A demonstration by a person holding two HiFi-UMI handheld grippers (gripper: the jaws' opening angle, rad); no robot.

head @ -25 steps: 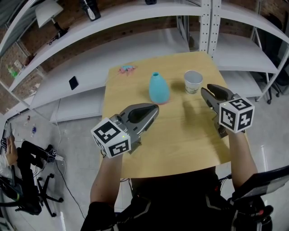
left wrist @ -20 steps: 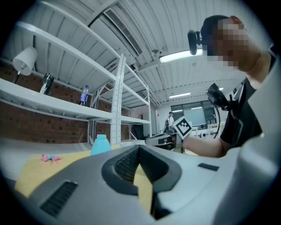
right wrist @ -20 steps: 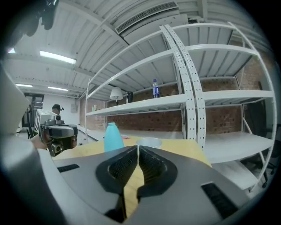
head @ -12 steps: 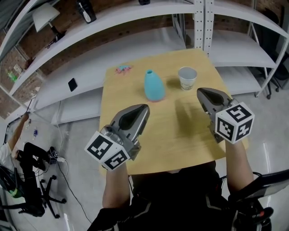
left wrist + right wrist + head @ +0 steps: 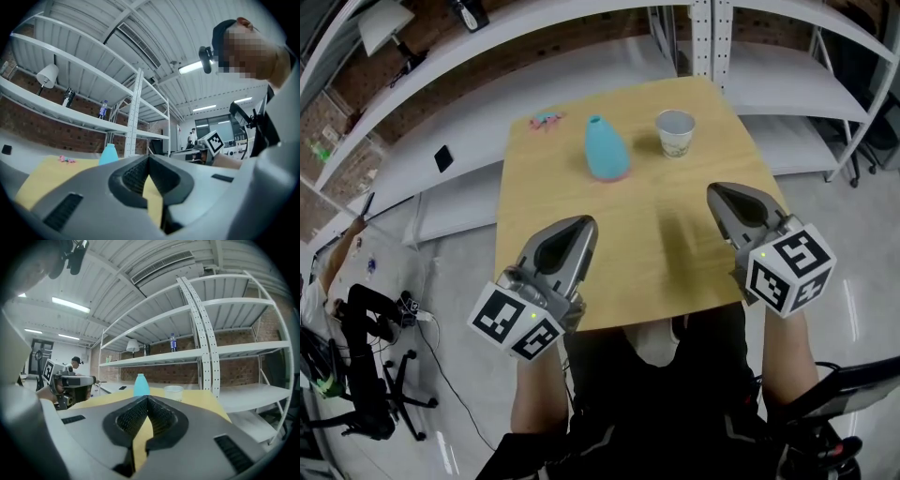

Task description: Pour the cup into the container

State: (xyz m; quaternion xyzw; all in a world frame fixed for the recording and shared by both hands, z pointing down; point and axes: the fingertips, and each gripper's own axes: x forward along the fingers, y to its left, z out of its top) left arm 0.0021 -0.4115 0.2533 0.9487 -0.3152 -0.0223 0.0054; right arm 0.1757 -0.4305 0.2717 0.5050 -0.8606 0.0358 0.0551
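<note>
Head view, cup: stands upright at the far right of the table, well apart from both grippers.
Head view, container: blue with a narrow neck, upright just left of the cup. A small pink object lies farther left.
Head view, left gripper: sits over the near left part of the table and points toward the far side.
Head view, right gripper: sits over the near right part and aims roughly at the cup.
Left gripper view, jaws: tips pressed together with nothing between them. The container shows ahead, to the left.
Right gripper view, jaws: pressed together and empty. Container and cup stand ahead, the cup on the right.
Step in hand: judged as the approach, with no grasp made yet.
Risk, closed jaws: if the right jaws do not spread before arrival, the tips could knock the cup over and spill it.
Risk, grip: the cup looks light, so a hard squeeze may deform it.
Risk, narrow mouth: an off-centre pour would miss, and a bump could topple the container.
</note>
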